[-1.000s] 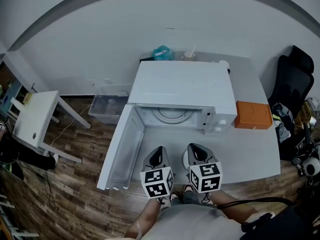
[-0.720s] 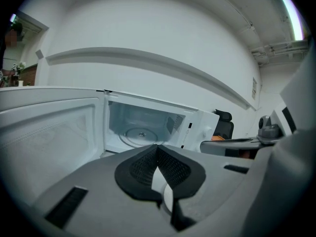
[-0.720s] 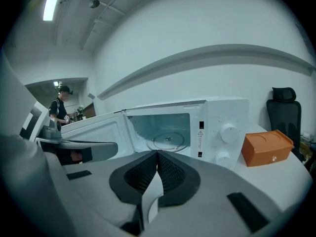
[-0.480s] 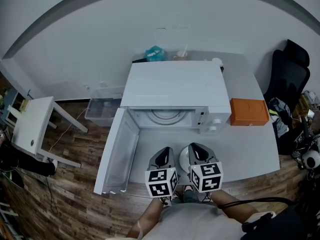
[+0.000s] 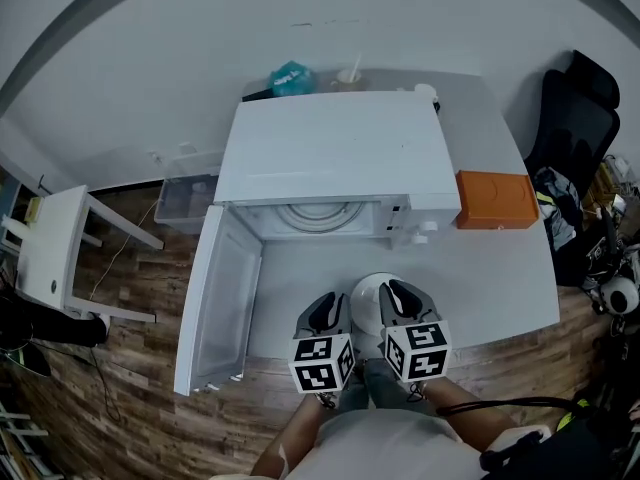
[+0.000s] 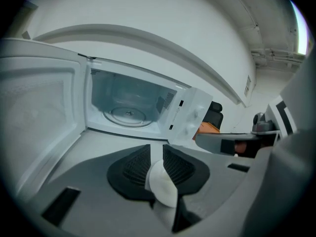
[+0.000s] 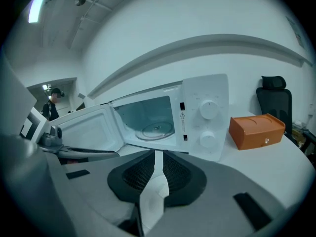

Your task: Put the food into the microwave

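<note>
White dish [image 5: 368, 290], taken to carry the food, is found near the front edge of the counter [image 5: 500, 278], gripped from both sides; left tongs [image 5: 325, 310] are clamped on its left rim and right tongs [image 5: 402, 298] on its right rim, a white rim being seen between the jaws in each gripper view; whether the dish rests on the counter or is lifted cannot be told. Microwave [image 5: 340, 158] stands directly beyond the dish, its door [image 5: 215, 303] swung open on the left side; the cavity with turntable [image 5: 315, 211] is offset slightly left of the dish, the control panel [image 5: 425, 230] lying nearly straight ahead of the right tongs. The dish is round, so no long axis needs aligning; a forward carry with a small leftward shift is judged necessary; left tongs are nearer the door, right tongs nearer the panel; orange box [image 5: 497, 200] sits well apart to the right.
</note>
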`<action>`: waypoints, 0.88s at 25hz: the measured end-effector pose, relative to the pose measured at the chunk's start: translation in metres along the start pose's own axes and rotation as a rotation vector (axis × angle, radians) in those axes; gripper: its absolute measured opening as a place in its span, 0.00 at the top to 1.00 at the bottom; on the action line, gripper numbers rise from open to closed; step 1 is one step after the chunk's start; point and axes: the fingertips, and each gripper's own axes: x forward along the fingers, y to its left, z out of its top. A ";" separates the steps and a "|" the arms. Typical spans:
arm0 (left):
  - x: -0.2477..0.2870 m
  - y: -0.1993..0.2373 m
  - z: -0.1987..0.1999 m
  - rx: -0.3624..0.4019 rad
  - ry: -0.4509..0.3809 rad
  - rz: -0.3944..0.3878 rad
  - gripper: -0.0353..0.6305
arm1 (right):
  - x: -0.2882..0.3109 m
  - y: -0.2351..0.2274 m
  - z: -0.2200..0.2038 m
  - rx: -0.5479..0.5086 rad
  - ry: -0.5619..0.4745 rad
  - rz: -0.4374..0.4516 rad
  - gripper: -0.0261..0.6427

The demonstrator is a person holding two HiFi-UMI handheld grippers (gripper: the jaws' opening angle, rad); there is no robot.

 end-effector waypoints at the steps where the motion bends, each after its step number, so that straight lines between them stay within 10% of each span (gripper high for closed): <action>1: 0.003 0.000 -0.006 -0.001 0.016 0.001 0.84 | 0.000 -0.004 -0.006 0.006 0.013 -0.008 0.90; 22: 0.042 0.004 -0.095 -0.061 0.213 -0.006 0.84 | 0.001 -0.074 -0.103 0.147 0.168 -0.152 0.90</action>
